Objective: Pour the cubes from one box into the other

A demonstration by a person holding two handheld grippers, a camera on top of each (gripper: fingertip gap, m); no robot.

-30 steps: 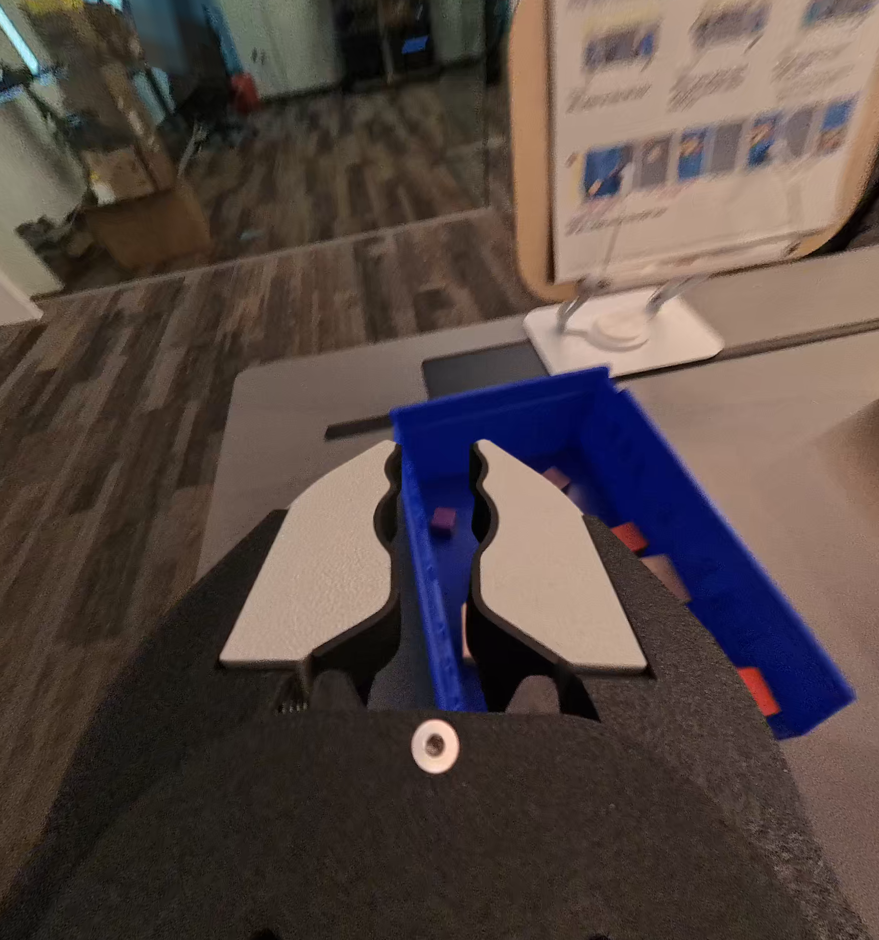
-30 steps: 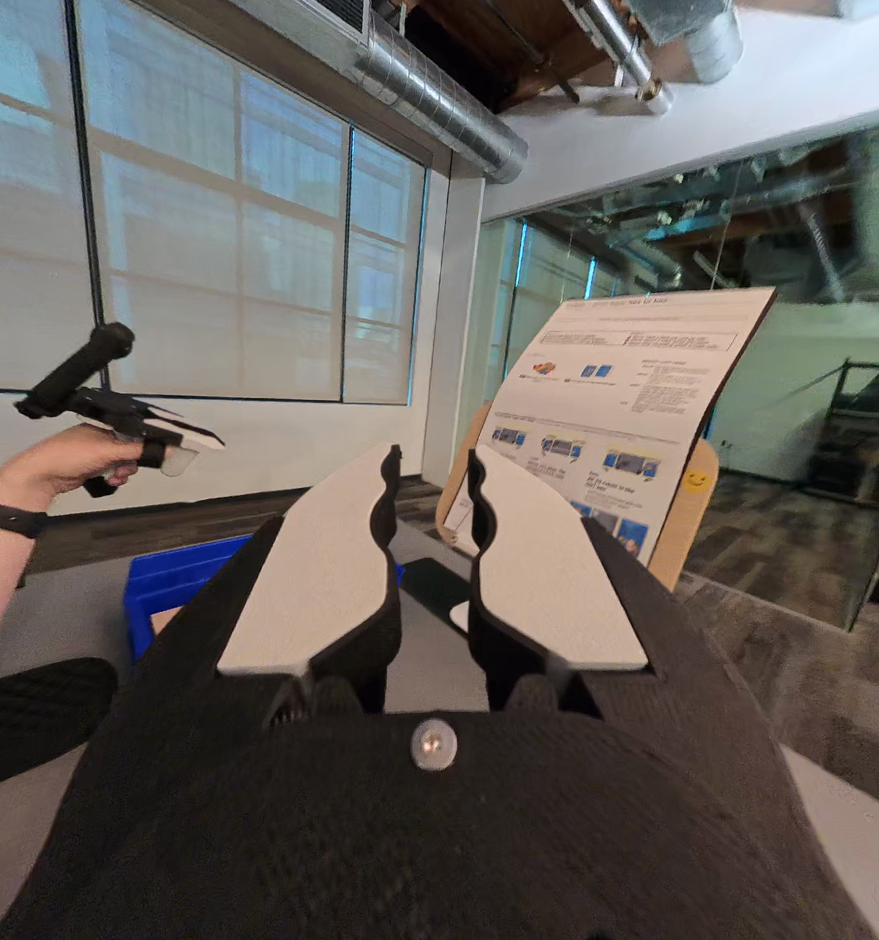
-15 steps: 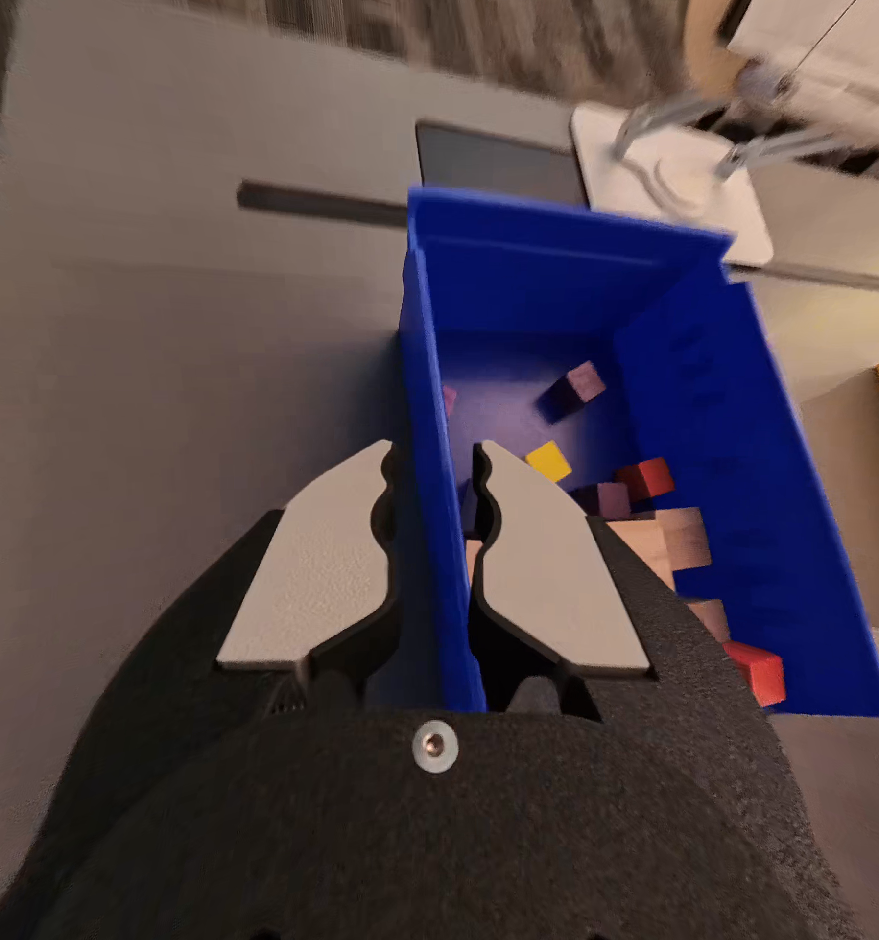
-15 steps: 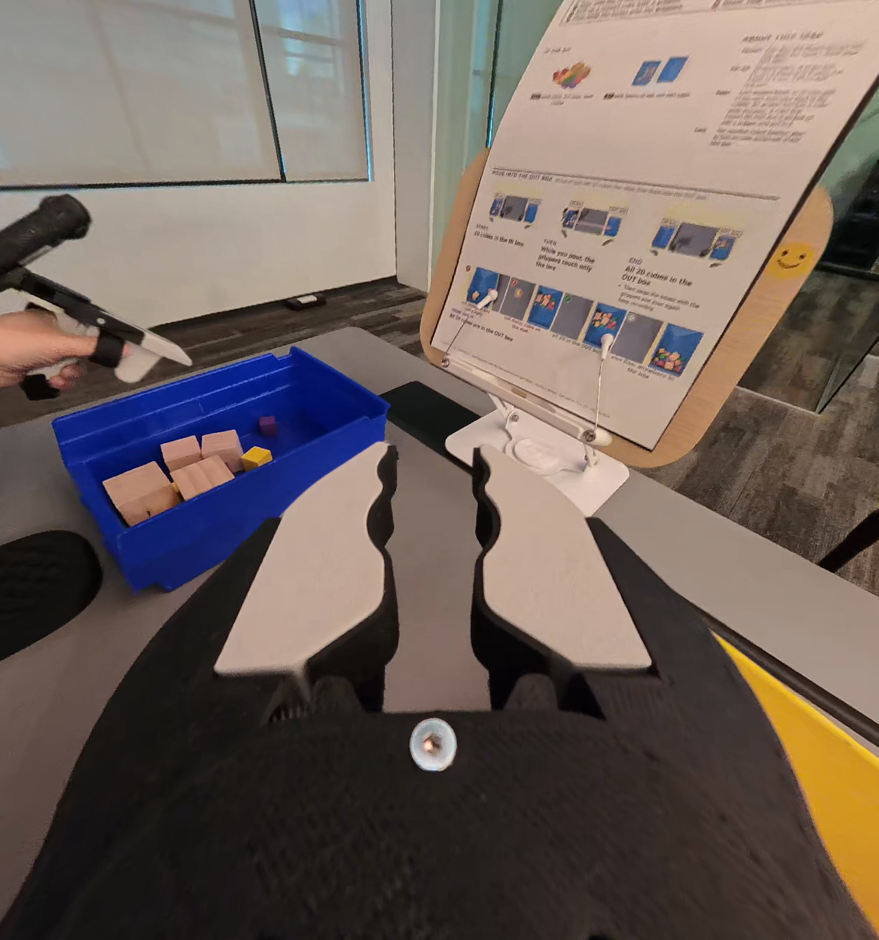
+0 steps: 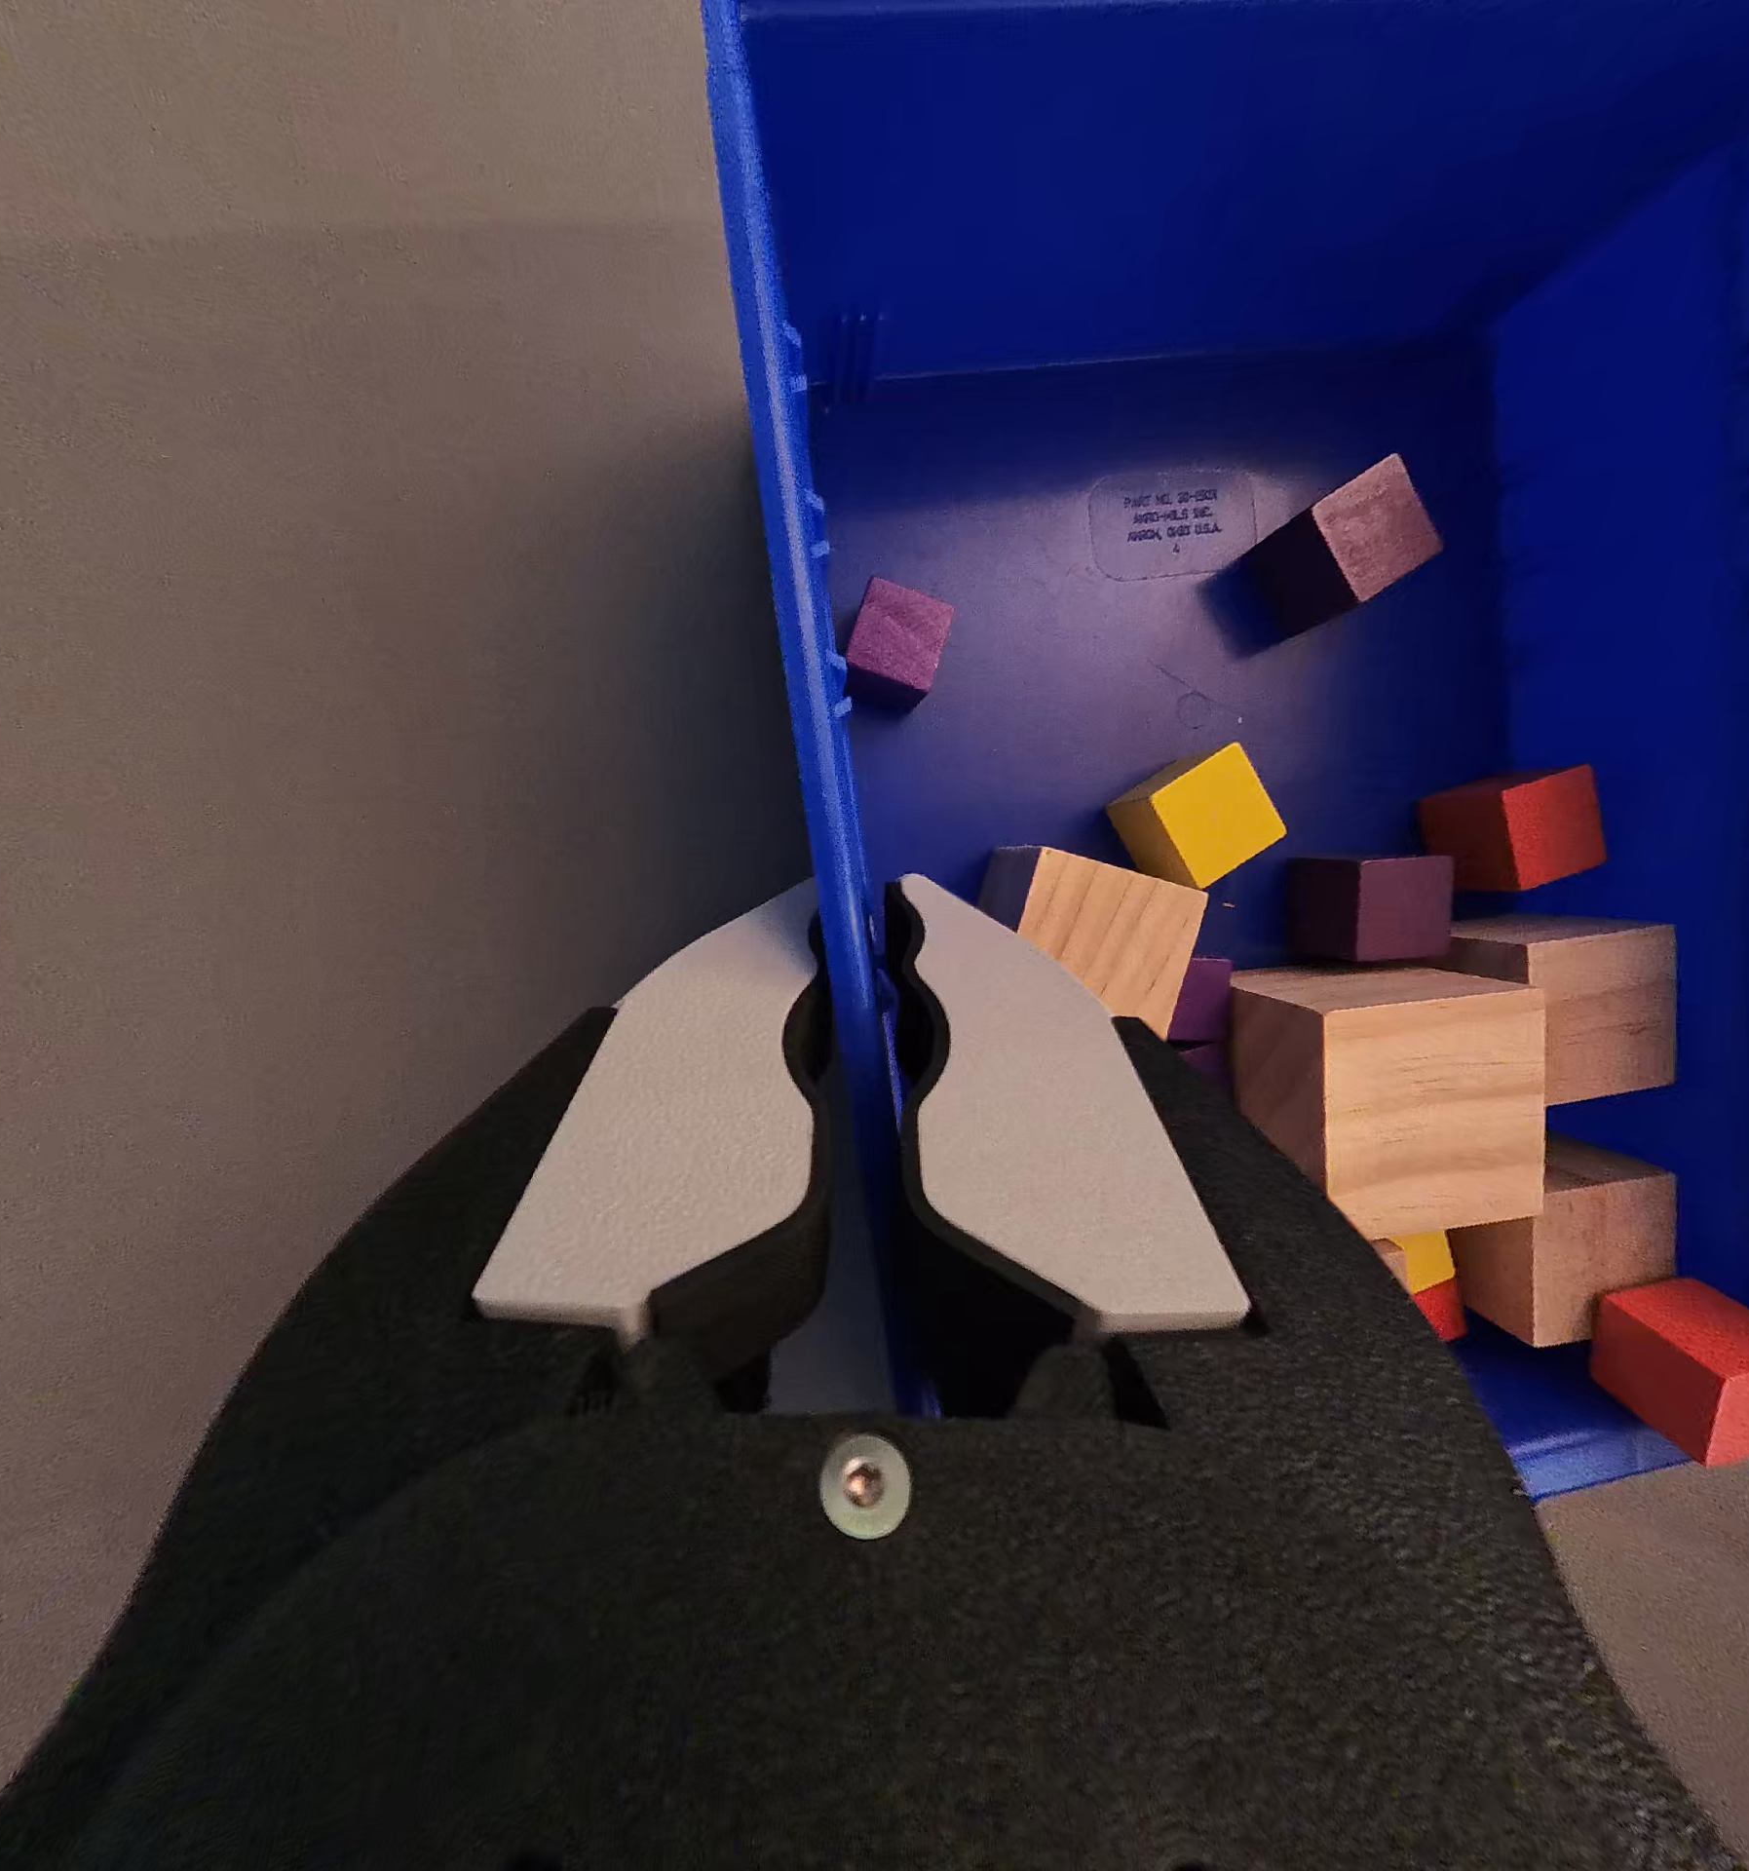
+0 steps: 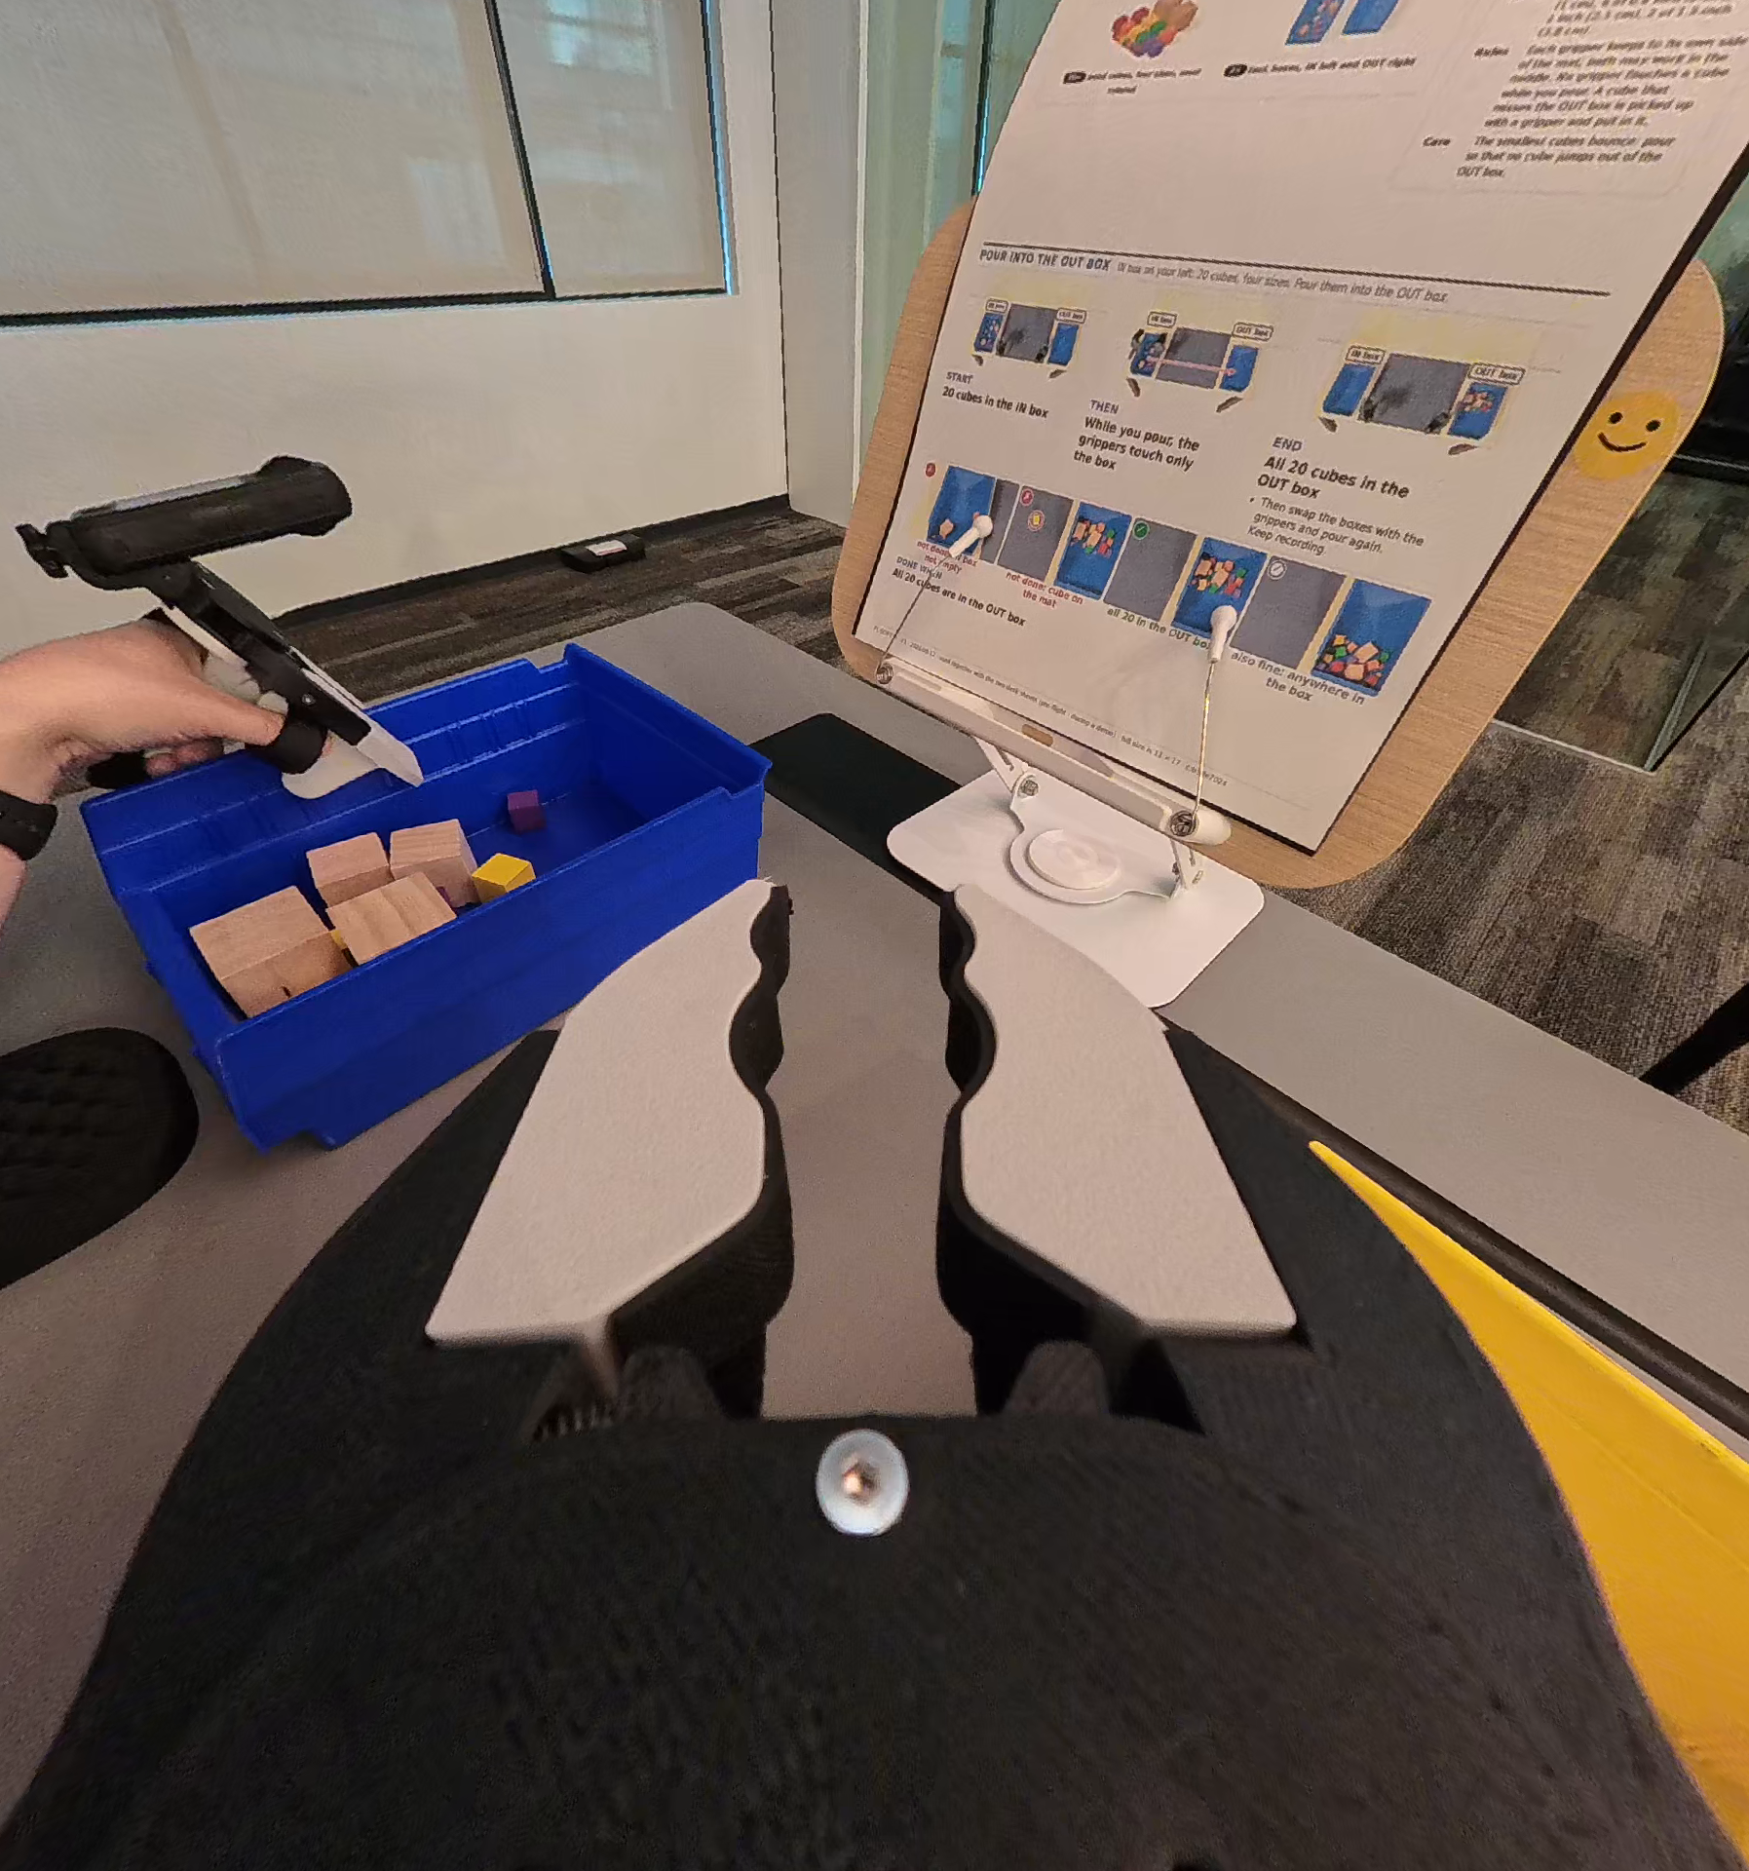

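The blue box [image 5: 1103, 202] holds several cubes: wooden ones [image 5: 1386, 1093], a yellow one [image 5: 1199, 815], red ones [image 5: 1513, 825] and purple ones [image 5: 895, 643]. They lie mostly toward the near end. My left gripper [image 5: 850, 901] is shut on the box's left wall, one finger outside and one inside. In the right wrist view the same box [image 6: 506, 972] rests on the grey table, with the left gripper [image 6: 344, 754] on its far wall. My right gripper [image 6: 865, 901] is open and empty above the table. A yellow box [image 6: 1680, 1519] shows at the right edge.
An instruction board [image 6: 1255, 405] on a white stand [image 6: 1072, 891] stands at the back of the table, beside a black pad [image 6: 850, 780]. A hand [image 6: 90, 699] holds the left gripper. A black padded shape [image 6: 40, 1144] lies at the left.
The left gripper tilted down over the blue box and closed on its left wall. The right gripper tilted down toward the table and stayed open.
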